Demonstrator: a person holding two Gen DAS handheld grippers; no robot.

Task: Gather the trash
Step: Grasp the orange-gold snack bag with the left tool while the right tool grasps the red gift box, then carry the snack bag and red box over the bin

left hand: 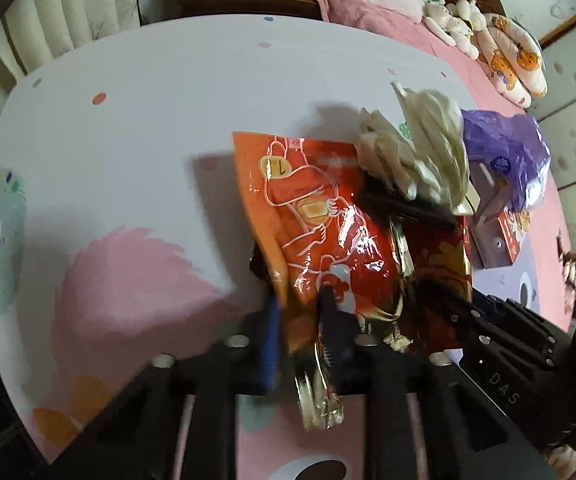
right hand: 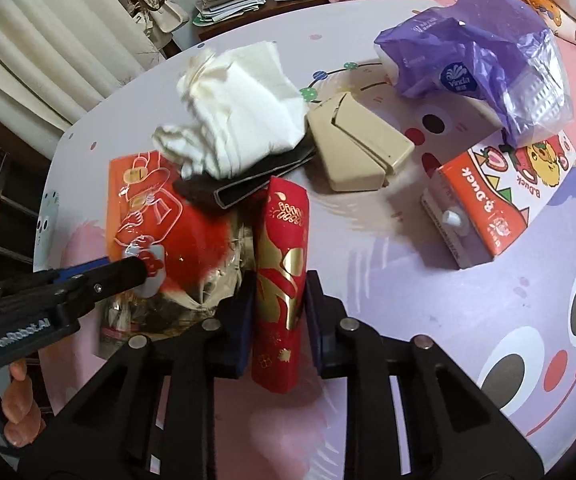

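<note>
Red envelope (right hand: pixel 280 280) — between right gripper (right hand: pixel 280 300) pads

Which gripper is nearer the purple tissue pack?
Right. The right gripper, clamped on the red envelope, sits closer to the purple tissue pack; the left gripper grips the orange wrapper farther away.

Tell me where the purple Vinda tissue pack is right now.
In the right wrist view, the purple Vinda tissue pack lies at the table's far right, just behind the B.Duck carton and right of the beige dispenser.
</note>
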